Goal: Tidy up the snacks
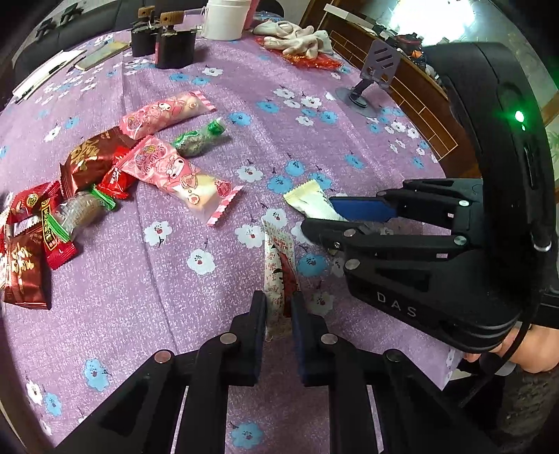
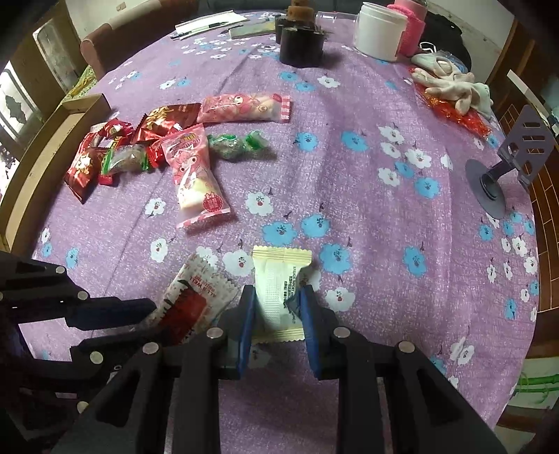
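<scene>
My left gripper (image 1: pixel 278 303) is shut on a white-and-red snack packet (image 1: pixel 277 269), held edge-up near the front of the purple flowered table. My right gripper (image 2: pixel 277 297) is shut on a cream-white snack packet (image 2: pixel 277 290); in the left wrist view the same cream packet (image 1: pixel 309 202) sticks out between that gripper's blue pads. The right wrist view shows the white-and-red packet (image 2: pixel 190 300) just left of the cream one, with the left gripper (image 2: pixel 153 316) on it. Two pink cartoon packets (image 2: pixel 194 174) (image 2: pixel 244 106), green-wrapped sweets (image 2: pixel 237 145) and red and brown packets (image 2: pixel 104 153) lie in a cluster at the left.
The tablecloth (image 2: pixel 349 181) carries dark pots (image 2: pixel 300 45), a white jar (image 2: pixel 380 29), papers with a pen (image 2: pixel 209 22), pale gloves on red wrapping (image 2: pixel 450 87) and a grey phone stand (image 2: pixel 506 164) near the right edge. A hand (image 1: pixel 531 349) grips the right tool.
</scene>
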`<move>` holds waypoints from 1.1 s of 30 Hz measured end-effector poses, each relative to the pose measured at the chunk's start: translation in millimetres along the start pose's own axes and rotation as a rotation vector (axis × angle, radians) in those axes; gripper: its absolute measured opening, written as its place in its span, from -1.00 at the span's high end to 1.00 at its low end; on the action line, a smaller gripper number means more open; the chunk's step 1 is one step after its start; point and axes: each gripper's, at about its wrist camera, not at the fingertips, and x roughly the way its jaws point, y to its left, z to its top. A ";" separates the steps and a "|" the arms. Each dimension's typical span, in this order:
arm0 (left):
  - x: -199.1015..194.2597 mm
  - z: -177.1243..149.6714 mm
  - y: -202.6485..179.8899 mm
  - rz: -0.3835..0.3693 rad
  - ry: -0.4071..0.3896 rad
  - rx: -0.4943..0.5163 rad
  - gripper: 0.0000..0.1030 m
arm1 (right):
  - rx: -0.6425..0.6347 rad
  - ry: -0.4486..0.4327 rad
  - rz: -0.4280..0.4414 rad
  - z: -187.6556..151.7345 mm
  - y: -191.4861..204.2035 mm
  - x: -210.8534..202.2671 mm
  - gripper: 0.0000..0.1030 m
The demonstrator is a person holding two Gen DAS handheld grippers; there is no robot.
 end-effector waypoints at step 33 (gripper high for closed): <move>-174.5 -50.1 218.6 0.153 -0.292 -0.387 0.83 | -0.320 -0.160 0.319 141.9 236.3 -42.6 0.52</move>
